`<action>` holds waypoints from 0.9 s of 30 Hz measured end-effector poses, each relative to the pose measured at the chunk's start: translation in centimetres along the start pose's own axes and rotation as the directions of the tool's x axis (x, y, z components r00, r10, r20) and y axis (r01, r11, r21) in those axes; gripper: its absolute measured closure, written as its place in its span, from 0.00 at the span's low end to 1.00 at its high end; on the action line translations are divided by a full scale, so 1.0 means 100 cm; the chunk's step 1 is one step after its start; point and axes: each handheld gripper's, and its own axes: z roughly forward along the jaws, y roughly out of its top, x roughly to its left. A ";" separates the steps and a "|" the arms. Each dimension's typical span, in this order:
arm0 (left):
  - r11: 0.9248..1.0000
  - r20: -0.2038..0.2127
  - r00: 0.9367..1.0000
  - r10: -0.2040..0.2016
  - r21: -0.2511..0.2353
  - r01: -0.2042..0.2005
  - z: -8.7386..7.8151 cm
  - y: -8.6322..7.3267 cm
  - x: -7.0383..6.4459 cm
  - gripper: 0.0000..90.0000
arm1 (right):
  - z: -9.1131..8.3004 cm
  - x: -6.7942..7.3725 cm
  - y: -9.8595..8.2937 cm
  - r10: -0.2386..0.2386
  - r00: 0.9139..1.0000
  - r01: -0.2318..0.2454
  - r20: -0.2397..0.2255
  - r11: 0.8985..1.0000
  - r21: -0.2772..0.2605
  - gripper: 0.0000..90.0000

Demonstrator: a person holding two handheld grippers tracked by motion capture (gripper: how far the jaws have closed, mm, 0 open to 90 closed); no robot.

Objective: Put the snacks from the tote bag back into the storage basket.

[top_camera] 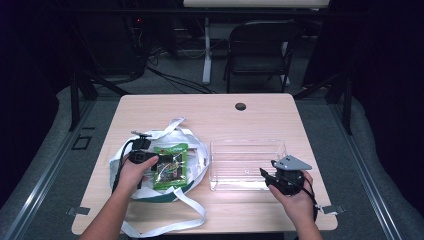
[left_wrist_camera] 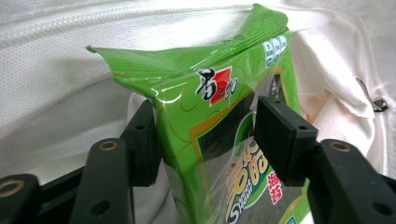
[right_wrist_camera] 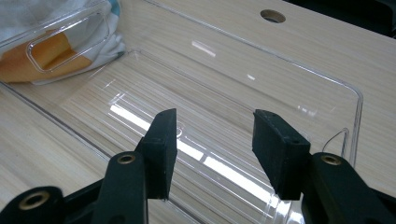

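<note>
Left gripper [top_camera: 152, 161]: clamped on the green packet [left_wrist_camera: 224, 121], one pad [left_wrist_camera: 280, 133] on its printed face, the other behind, near the top seam; likely gripped high for lifting out.
Packet: on the white bag [top_camera: 192, 142], left of the tray; standing on edge between the jaws in the left gripper view.
Right gripper [top_camera: 266, 176]: parted wide, holding nothing, poised at the tray's near right corner, probably ready to steady it.
Tray [top_camera: 216, 150]: clear, bare inside, just beside the bag; seemingly placed to receive the packet.
Table [top_camera: 240, 120]: wood, bearing both.
</note>
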 end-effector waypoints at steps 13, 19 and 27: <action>0.997 0.055 0.996 0.070 -0.032 -0.069 -0.015 -0.003 -0.007 0.62 | 0.000 -0.001 0.000 0.003 1.000 -0.003 0.004 1.000 -0.004 0.56; 0.994 0.075 0.991 0.107 -0.039 -0.104 -0.022 -0.004 -0.010 0.65 | 0.000 0.000 0.000 0.002 1.000 -0.002 0.007 1.000 -0.006 0.56; 0.988 0.083 0.984 0.156 -0.036 -0.153 -0.030 -0.004 -0.017 0.68 | 0.000 -0.001 0.000 0.002 1.000 -0.002 0.010 1.000 -0.005 0.56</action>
